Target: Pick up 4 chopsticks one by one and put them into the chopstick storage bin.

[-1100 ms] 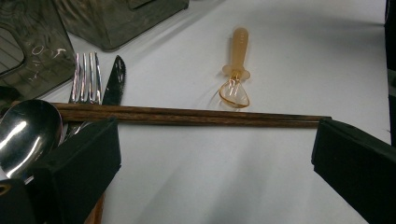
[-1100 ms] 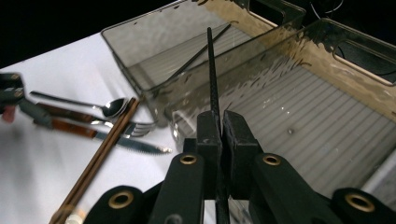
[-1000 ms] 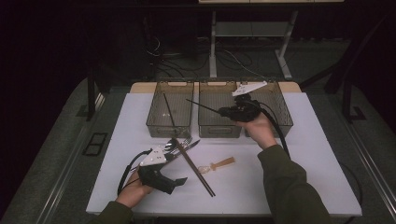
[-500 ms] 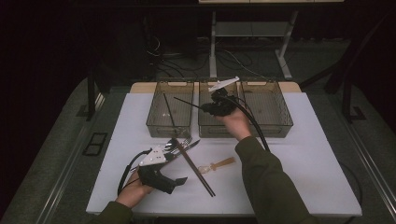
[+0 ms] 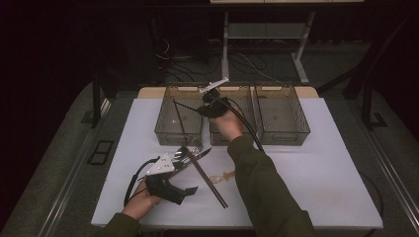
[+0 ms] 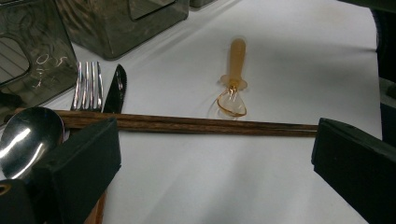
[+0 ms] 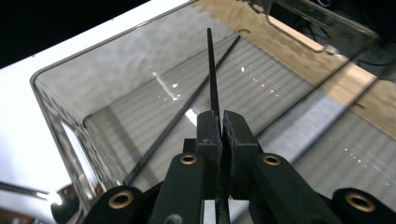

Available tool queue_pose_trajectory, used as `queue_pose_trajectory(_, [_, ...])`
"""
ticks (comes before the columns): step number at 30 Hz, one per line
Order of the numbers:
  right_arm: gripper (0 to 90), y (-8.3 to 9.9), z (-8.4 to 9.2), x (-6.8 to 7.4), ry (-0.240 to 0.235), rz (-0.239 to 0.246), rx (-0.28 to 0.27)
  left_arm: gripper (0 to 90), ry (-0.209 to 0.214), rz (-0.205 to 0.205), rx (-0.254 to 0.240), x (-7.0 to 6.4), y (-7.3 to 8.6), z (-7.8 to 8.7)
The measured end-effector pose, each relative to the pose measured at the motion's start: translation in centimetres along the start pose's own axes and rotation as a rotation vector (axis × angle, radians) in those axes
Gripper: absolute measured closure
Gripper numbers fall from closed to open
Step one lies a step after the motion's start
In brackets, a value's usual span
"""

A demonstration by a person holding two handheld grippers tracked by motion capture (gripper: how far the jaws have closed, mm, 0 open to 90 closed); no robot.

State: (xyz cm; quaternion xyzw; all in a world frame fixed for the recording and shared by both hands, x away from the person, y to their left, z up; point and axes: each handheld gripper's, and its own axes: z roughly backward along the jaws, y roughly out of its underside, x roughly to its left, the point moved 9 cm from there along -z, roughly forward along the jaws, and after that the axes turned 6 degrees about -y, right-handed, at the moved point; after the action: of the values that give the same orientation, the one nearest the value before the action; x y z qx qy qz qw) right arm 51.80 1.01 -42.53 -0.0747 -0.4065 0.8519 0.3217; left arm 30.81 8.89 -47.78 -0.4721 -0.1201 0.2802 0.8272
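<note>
While the right gripper point(image 7: 219, 128) clamps a black chopstick point(image 7: 212, 74) over the left bin point(image 5: 179, 129), beside its mate point(image 7: 182, 116) inside, lower the tip before release; left gripper point(image 6: 210, 158) rests open.

In the right gripper view, the thin black chopstick point(image 7: 212, 74) is running down between the closed jaws, its lower length hidden. In the left gripper view, the shiny metal spoon point(image 6: 25, 137) is being partly covered by a jaw, and the long brown wooden chopstick point(image 6: 187, 125) is disappearing behind both. The smoky transparent plastic bin point(image 6: 32, 51) is being cropped at the frame edge.
</note>
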Motion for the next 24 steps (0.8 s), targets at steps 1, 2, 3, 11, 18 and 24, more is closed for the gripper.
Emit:
queue_pose_trajectory(1, [86.0,-0.1,-0.3,0.1,0.001,0.000,0.004,0.8,-0.001,-0.006,-0.001,0.0,0.0,0.0])
queue_pose_trajectory(2, [86.0,-0.2,-0.7,0.2,0.007,0.003,0.012,0.8,0.000,-0.005,-0.002,0.0,0.0,0.0])
queue_pose_trajectory(3, [86.0,-0.3,-1.0,0.3,0.008,0.005,0.015,0.8,0.001,-0.005,-0.002,0.0,0.0,0.0])
queue_pose_trajectory(11, [85.9,-1.3,-3.3,0.8,0.027,-0.003,0.044,0.8,0.005,0.001,-0.006,-0.1,-0.1,0.0])
queue_pose_trajectory(18, [67.2,-1.6,-3.9,1.0,0.016,-0.007,0.034,0.8,0.008,0.002,-0.011,0.0,-0.1,0.0])
queue_pose_trajectory(24, [59.8,-1.6,-3.2,0.9,0.001,-0.017,0.028,0.8,0.007,-0.002,-0.005,0.0,-0.1,0.1])
